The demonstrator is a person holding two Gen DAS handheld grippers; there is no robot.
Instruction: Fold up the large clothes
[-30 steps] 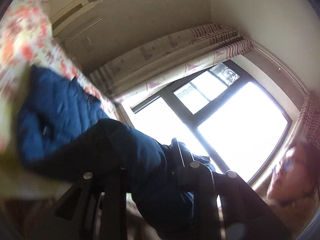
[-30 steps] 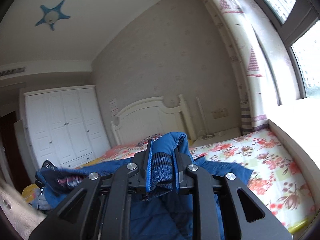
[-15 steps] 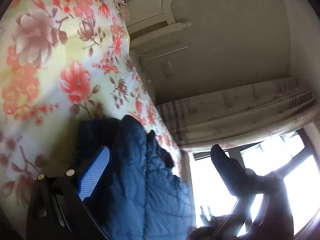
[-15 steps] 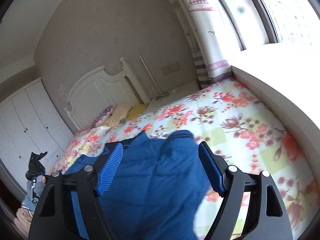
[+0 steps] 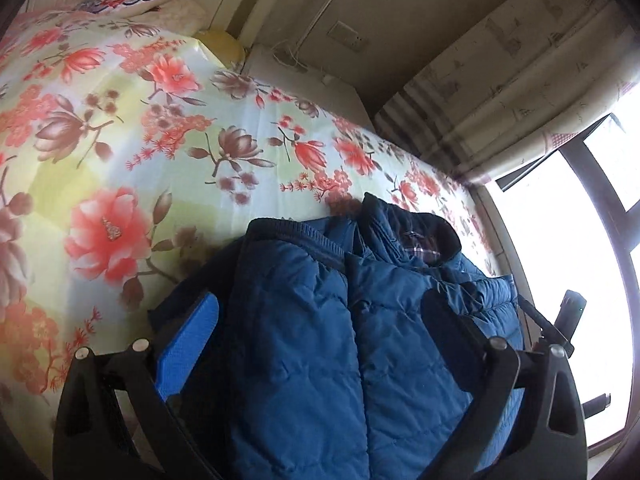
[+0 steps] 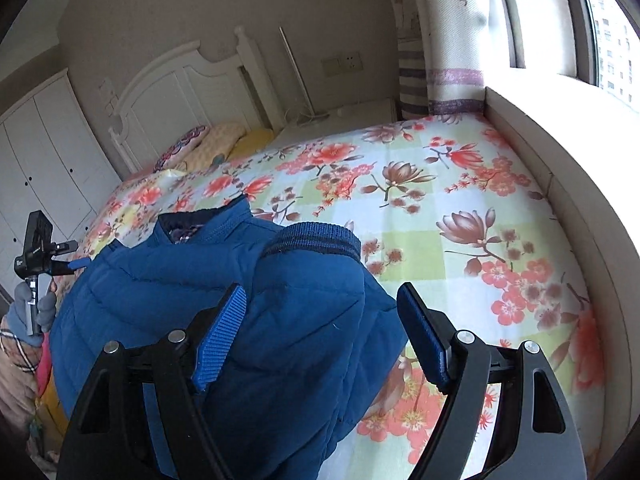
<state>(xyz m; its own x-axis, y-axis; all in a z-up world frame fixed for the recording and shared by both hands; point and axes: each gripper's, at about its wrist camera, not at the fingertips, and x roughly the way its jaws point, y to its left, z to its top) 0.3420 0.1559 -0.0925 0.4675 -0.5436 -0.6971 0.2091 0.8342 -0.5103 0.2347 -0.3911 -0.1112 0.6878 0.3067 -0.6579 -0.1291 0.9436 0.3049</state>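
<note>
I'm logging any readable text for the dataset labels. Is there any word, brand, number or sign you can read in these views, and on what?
None can be read.
Jacket collar: a small label, too blurred to read.
Black device beside the left tool: a small white mark, too small to read.
Curtain: printed pictures only, no legible words.
Bedspread: flower print, no text.

Blue quilted jacket [image 5: 304, 344]; floral red-green bedspread [image 6: 440, 208].
</note>
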